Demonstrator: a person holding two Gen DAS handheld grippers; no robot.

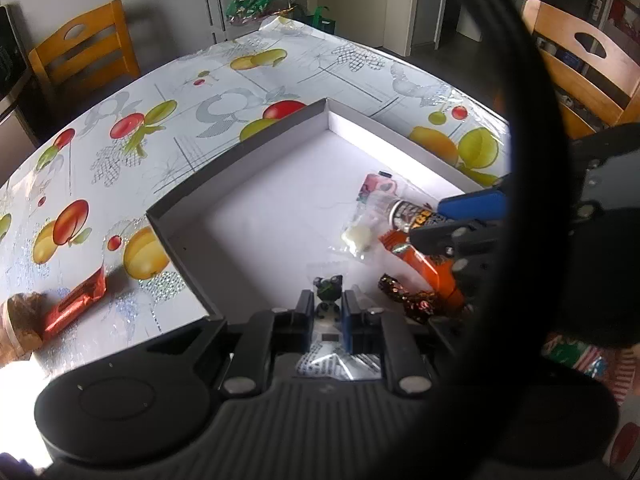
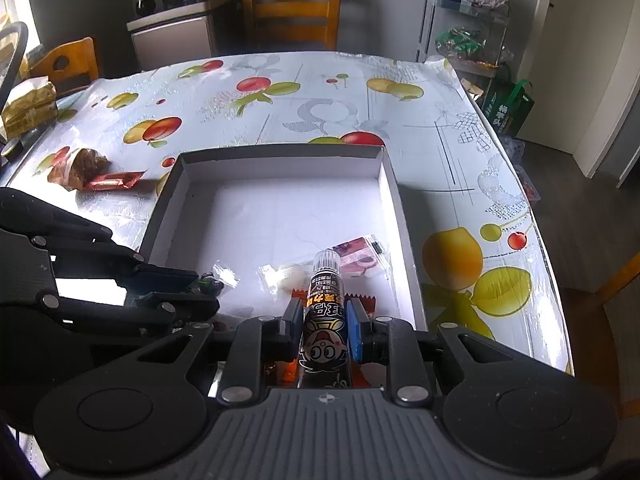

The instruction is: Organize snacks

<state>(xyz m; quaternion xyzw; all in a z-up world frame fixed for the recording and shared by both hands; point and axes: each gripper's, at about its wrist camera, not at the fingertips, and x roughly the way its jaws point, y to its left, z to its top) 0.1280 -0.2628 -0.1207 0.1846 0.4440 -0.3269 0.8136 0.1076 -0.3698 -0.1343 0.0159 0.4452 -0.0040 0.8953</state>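
The right gripper (image 2: 325,322) fingers pinch a cartoon-printed snack tube (image 2: 325,312), long axis pointing into the white box (image 2: 280,154), while the left gripper (image 1: 326,312) clamps a clear-wrapped candy (image 1: 329,292) over the box's near corner.

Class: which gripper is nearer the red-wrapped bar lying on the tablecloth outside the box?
Left. The left gripper hovers inside the box's near-left corner, beside the red-wrapped bar; the right gripper is farther across the box.
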